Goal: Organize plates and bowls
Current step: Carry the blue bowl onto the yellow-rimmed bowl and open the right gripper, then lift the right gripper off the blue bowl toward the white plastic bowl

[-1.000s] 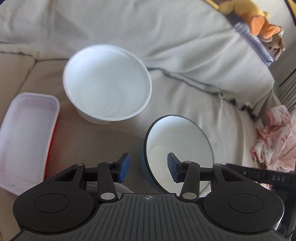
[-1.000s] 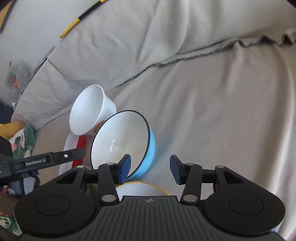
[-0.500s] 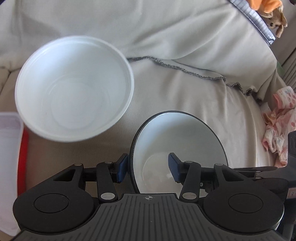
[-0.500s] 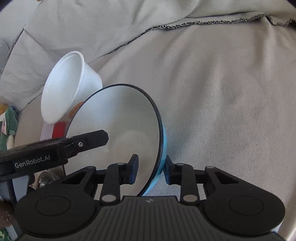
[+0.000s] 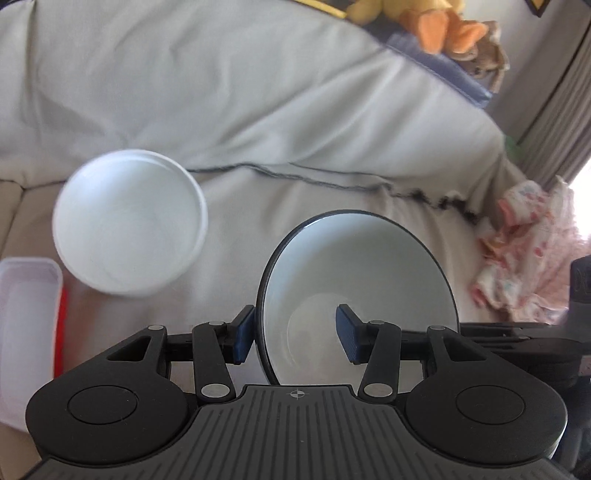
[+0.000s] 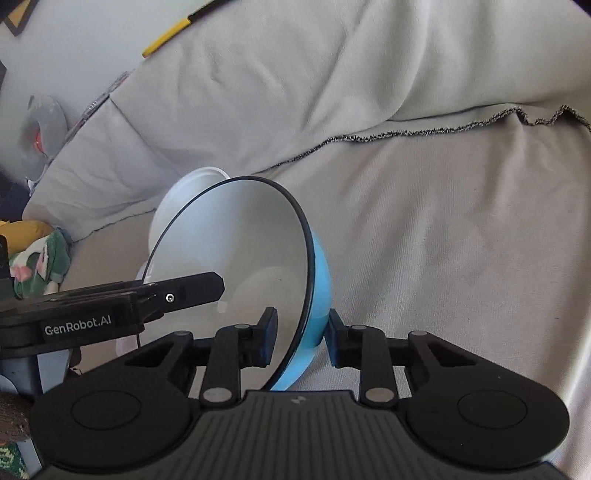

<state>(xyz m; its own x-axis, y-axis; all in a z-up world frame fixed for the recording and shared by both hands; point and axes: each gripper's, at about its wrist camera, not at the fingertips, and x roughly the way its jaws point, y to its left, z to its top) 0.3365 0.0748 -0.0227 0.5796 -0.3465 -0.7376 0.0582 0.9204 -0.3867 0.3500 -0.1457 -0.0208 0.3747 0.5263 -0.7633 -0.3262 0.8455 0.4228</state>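
A blue bowl [image 6: 258,251] with a white inside and a dark rim is tilted on edge above the sofa. My right gripper [image 6: 301,338] is shut on its rim, one finger inside and one on the blue outside. In the left wrist view the same bowl [image 5: 365,273] faces me. My left gripper [image 5: 297,338] is open and straddles the bowl's left rim without pressing it. A white plastic bowl [image 5: 129,229] sits on the sofa to the left; it also shows behind the blue bowl in the right wrist view [image 6: 184,195].
A white rectangular container [image 5: 26,332] with a red side lies at the far left. A grey blanket [image 6: 406,92] covers the sofa back. A pink patterned cloth [image 5: 524,254] lies at the right. Plush toys [image 5: 424,18] sit on the sofa top.
My right gripper closed on the blue bowl's rim and lifted it, tilting it upright. My left gripper moved in so its fingers straddle the bowl's rim.
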